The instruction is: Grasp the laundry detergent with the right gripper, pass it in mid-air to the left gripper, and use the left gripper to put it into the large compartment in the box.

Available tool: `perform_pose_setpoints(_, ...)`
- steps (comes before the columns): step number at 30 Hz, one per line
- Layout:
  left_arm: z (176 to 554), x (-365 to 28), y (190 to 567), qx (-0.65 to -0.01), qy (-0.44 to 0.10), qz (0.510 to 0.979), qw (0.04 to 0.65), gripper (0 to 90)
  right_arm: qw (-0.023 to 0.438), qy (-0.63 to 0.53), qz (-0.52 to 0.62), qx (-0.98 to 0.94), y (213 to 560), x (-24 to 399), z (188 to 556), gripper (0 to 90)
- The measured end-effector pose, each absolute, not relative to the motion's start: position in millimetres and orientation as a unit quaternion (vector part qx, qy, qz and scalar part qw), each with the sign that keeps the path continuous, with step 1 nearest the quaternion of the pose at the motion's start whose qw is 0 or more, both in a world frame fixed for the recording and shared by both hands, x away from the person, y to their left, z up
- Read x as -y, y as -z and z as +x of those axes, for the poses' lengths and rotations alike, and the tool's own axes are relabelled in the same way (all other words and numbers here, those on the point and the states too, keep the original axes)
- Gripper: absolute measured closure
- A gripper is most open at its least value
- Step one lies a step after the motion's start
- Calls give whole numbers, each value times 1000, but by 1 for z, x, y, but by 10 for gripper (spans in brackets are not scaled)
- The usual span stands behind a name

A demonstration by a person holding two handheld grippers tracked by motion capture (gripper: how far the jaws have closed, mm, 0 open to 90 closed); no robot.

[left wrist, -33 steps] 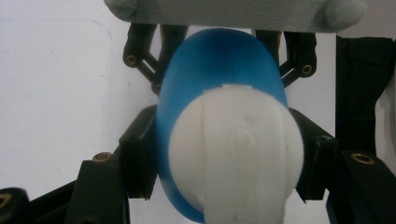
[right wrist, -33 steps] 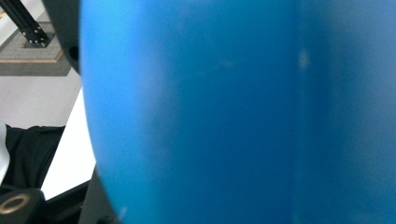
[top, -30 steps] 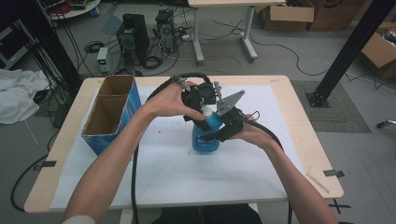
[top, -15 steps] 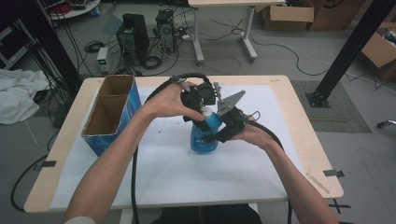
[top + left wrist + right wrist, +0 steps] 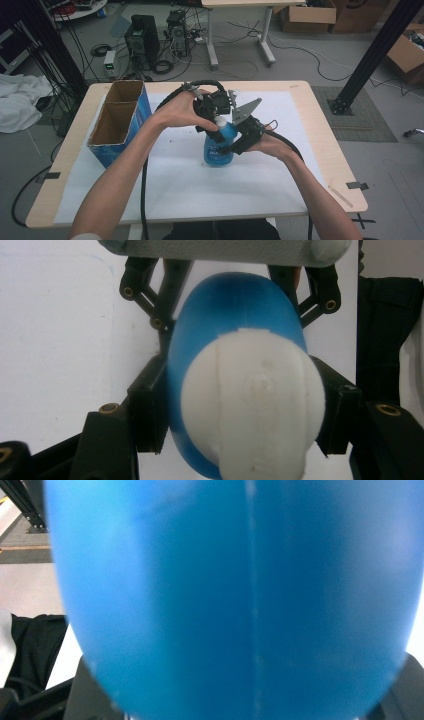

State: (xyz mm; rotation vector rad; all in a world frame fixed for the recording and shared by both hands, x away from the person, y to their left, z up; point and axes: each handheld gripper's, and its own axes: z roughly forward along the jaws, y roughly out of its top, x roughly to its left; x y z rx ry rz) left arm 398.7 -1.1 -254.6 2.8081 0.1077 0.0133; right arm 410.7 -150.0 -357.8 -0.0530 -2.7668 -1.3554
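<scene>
High view: blue bottle [image 5: 218, 147] stands upright near table centre on the white sheet [image 5: 210, 185], w/ a white cap [image 5: 220, 121] on top. Left gripper [image 5: 216, 119] comes down on it from 10 o'clock, at cap level; right gripper [image 5: 235, 145] sits at the bottle's 3 o'clock, against its body, grey plate sticking up toward 12. Open cardboard box [image 5: 119, 122] well apart at 9 o'clock of the bottle, near the table's left edge.

Left gripper view: looks straight down on the cap [image 5: 252, 400]; both black jaws pressed on it at 9 and 3 o'clock, clamped tight. Blue shoulder [image 5: 235, 305] shows behind at 12.

Right gripper view: blue bottle wall [image 5: 235, 595] v. close, blurred. Jaws have just been opening, bottle between them; can't tell if pads touch it.
</scene>
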Motion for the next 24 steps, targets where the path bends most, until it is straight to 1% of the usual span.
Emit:
perform_pose_setpoints(10, 398, 0, 254, -37, -4, 986, 161, 381, 29, 437, -14, 899, 357, 151, 408, 295)
perform_pose_setpoints(18, 397, 0, 254, -39, -2, 987, 158, 381, 22, 436, -14, 900, 352, 156, 408, 291)
perform_pose_setpoints(24, 398, -2, 253, -40, -4, 986, 159, 381, 16, 421, -23, 907, 350, 159, 408, 242)
